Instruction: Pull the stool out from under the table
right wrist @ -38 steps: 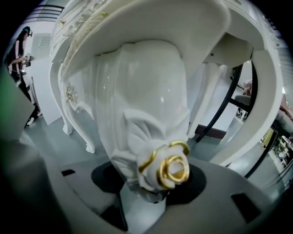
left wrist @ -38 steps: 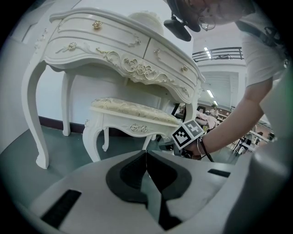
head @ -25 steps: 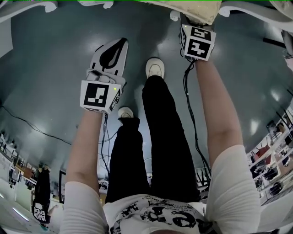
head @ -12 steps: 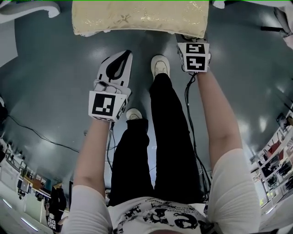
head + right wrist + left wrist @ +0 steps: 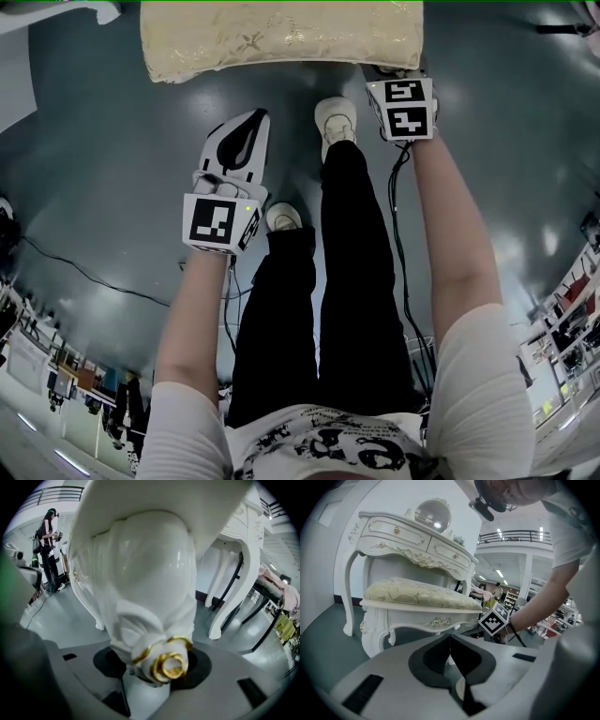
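The stool [image 5: 281,37], white with a cream patterned cushion, stands on the grey floor at the top of the head view. My right gripper [image 5: 389,73] reaches under its right front corner. In the right gripper view the carved white stool leg [image 5: 150,597] with a gold-rimmed rosette fills the space between the jaws, and my right gripper [image 5: 154,667] is shut on it. My left gripper [image 5: 255,114] hangs free below the stool's front edge with its jaws together and nothing in them. In the left gripper view the stool [image 5: 422,597] stands in front of the white dressing table [image 5: 408,541].
The person's legs and white shoes [image 5: 336,120] stand between the two grippers, close to the stool's front. Black cables [image 5: 398,234] trail over the floor. Curved white table legs [image 5: 239,588] rise behind the stool. Another person [image 5: 49,545] stands far off.
The stool has come out towards the person, with much more of its cushion now showing. The right gripper has stayed at its corner and moved back with it. The left gripper has barely shifted.
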{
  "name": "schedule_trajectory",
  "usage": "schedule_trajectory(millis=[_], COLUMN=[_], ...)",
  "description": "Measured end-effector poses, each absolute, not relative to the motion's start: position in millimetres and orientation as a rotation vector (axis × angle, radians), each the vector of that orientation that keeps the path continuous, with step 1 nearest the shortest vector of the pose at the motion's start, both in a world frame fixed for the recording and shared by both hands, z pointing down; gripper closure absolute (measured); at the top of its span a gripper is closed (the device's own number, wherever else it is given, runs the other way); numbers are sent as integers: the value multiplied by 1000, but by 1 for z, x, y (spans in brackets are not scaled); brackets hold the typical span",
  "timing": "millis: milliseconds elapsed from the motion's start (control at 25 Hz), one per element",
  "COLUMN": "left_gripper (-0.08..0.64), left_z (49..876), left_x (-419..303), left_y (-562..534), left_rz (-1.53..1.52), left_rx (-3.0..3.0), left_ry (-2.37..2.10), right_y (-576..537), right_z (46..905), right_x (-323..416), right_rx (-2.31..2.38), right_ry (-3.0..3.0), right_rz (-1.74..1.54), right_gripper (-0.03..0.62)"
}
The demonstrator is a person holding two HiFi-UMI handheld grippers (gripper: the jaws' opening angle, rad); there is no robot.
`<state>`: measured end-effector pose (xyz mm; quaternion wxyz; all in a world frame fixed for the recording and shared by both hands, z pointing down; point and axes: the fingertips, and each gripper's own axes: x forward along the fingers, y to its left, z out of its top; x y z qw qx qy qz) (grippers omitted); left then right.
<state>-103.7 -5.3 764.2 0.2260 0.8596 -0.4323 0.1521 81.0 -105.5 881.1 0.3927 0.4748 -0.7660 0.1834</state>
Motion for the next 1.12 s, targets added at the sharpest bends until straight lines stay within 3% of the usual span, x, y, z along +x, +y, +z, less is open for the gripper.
schedule_trajectory(millis=[1120], left_gripper=[540], left_z=[724], left_x=[-84], left_y=[86], left_rz=[475], left_rx=[2401], left_ry=[-1211], right_y=[2], right_z=[870], right_x=[104], right_rx=[1160], right_ry=[-1878], right_rz=[425], right_gripper=[334])
